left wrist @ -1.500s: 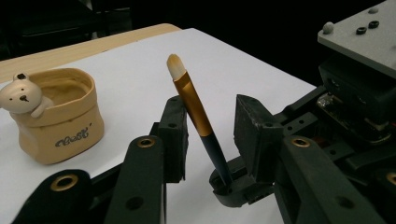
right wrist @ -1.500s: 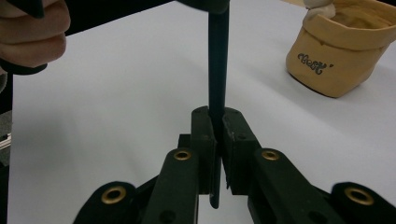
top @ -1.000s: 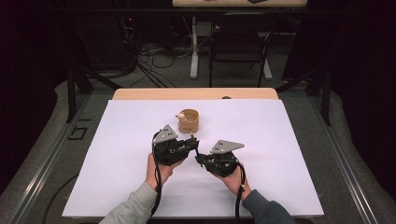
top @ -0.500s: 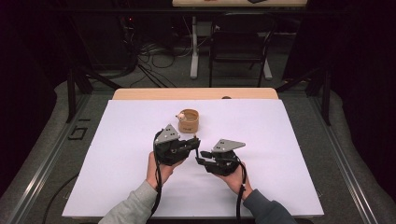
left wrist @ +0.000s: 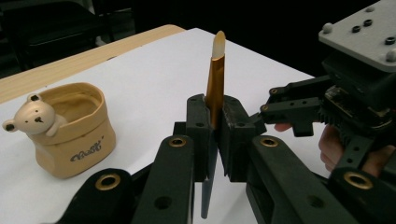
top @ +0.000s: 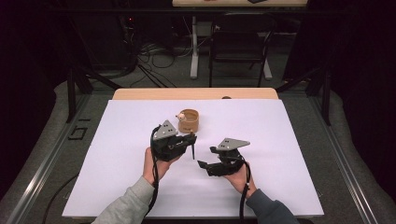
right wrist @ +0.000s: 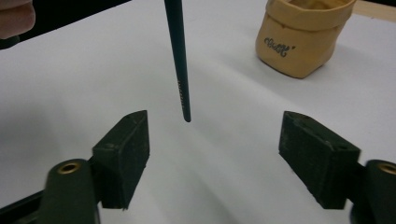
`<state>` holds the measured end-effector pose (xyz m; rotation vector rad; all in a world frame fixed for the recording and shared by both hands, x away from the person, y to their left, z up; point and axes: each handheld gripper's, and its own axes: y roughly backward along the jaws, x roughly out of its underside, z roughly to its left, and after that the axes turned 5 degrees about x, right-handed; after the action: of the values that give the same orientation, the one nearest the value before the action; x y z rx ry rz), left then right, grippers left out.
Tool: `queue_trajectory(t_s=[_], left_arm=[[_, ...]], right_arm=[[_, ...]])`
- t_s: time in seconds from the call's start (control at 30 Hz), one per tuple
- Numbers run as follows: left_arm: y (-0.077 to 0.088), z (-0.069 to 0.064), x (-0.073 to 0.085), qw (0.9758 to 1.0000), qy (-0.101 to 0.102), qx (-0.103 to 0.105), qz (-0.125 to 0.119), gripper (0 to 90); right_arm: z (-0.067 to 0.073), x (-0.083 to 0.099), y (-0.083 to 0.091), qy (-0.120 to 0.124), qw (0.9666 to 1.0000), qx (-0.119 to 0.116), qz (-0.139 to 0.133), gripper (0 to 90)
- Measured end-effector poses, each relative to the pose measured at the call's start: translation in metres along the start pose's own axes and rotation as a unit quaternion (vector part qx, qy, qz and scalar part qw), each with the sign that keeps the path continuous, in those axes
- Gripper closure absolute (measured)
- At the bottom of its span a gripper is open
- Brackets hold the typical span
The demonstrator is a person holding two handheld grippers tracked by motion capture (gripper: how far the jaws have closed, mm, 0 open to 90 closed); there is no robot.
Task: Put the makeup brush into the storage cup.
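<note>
A paintbrush (left wrist: pixel 215 79) with a gold ferrule and a pale tip stands upright in my left gripper (left wrist: pixel 215 133), which is shut on it just below the ferrule. Its dark handle (right wrist: pixel 180 70) hangs down in front of my right gripper (right wrist: pixel 215 140), whose jaws have just been opening and now stand wide with nothing between the pads. From above, the left gripper (top: pixel 190 139) holds the brush (top: pixel 193 149) over the white sheet, and the right gripper (top: pixel 206 157) sits a little to its right. A tan pot with a small bear figure (top: pixel 189 120) stands just beyond the left gripper.
A white sheet (top: pixel 289 135) covers the table, with a strip of bare wood (top: pixel 196 93) along the far edge. Past the table are a dark chair, table legs and cables on the floor. The pot (right wrist: pixel 301 37) is off to the right gripper's upper right.
The right gripper's jaws have spread apart and let go of the brush's handle, leaving a gap between the two grippers. The left gripper has kept its hold and stayed put.
</note>
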<state>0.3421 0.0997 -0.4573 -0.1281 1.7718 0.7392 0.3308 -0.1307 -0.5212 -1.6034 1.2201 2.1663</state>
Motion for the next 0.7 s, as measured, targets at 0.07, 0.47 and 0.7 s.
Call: queue_trajectory(t_s=[0.07, 0.47, 0.7], left_arm=[[0.000, 0.001, -0.002, 1.0000, -0.004, -0.002, 0.001, 83.7], [0.001, 0.010, -0.005, 0.9998, -0.015, -0.016, 0.002, 83.6], [0.001, 0.016, -0.009, 0.9996, -0.017, -0.020, 0.004, 83.6]], right_arm=[[-0.001, -0.001, 0.004, 0.005, 0.9999, 0.004, -0.009, 16.9], [-0.008, 0.000, 0.013, 0.007, 0.9996, 0.015, -0.025, 6.1], [-0.013, 0.001, 0.020, 0.021, 0.9985, 0.040, -0.030, 3.4]])
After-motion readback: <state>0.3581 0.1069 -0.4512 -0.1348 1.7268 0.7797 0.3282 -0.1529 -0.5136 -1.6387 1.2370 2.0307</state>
